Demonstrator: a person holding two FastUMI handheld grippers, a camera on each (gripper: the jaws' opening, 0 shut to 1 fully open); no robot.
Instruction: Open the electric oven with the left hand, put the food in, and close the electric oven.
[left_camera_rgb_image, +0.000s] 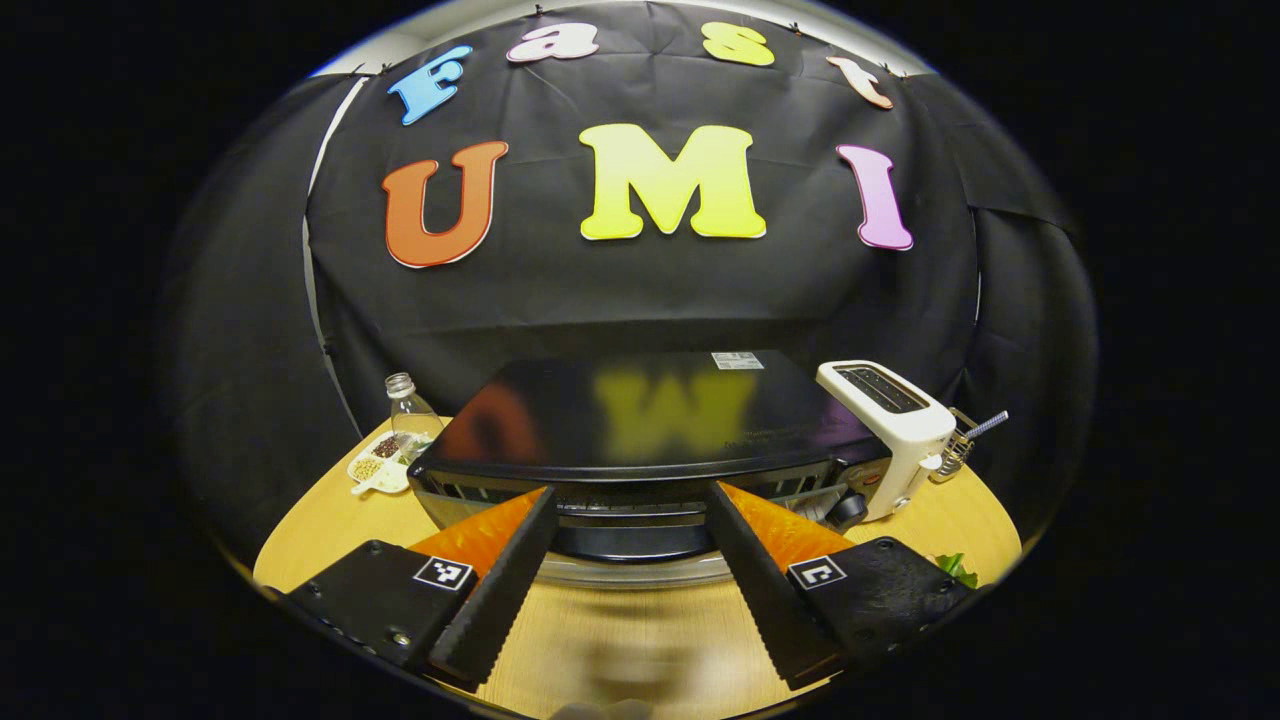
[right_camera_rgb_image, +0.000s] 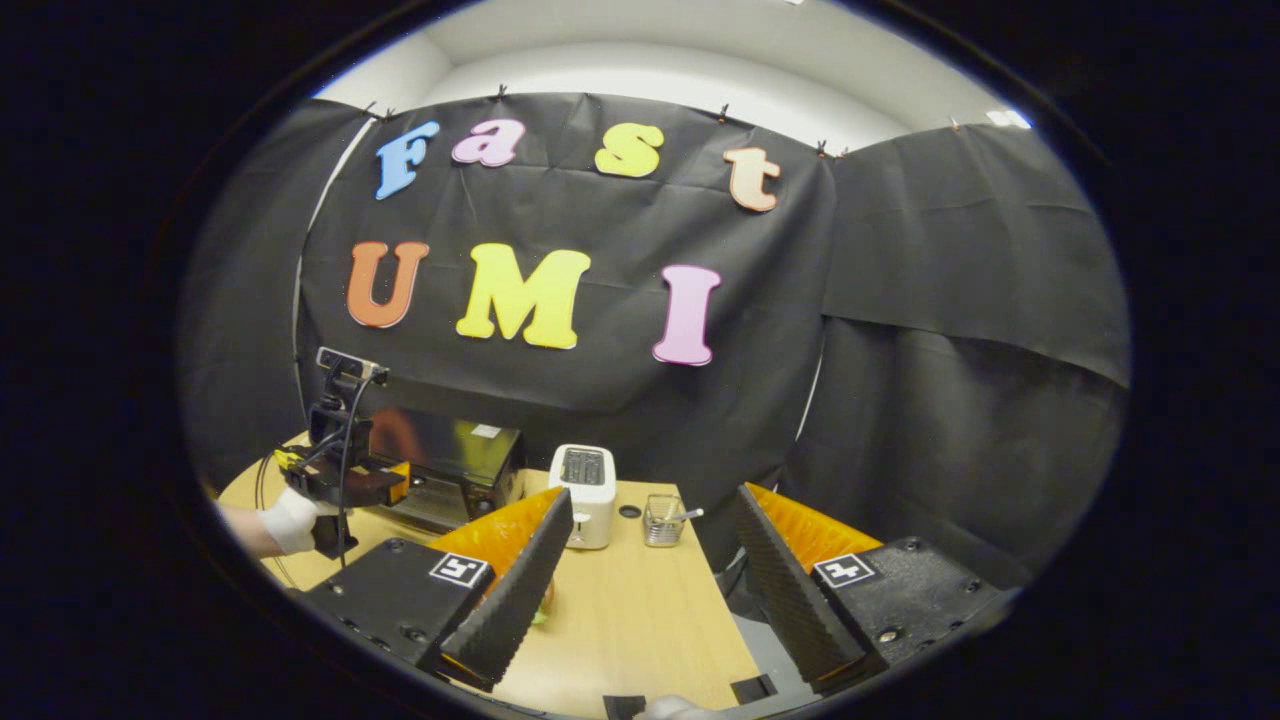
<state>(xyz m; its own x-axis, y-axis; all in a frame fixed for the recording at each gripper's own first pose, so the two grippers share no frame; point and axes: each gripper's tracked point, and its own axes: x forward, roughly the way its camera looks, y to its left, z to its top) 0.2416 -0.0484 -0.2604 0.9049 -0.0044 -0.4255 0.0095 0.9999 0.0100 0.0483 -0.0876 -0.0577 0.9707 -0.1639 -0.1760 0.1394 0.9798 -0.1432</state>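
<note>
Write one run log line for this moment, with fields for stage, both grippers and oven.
stage: reaching for oven | left gripper: open, before oven | right gripper: open, empty | oven door: shut

One electric oven sitting on one wooden table, one white toaster standing beside it, one clear bottle, one divided dish, one glass cup, two grippers showing.

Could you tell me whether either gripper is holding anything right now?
No: the left gripper is open before the oven, and the right gripper is open over the table.
</note>
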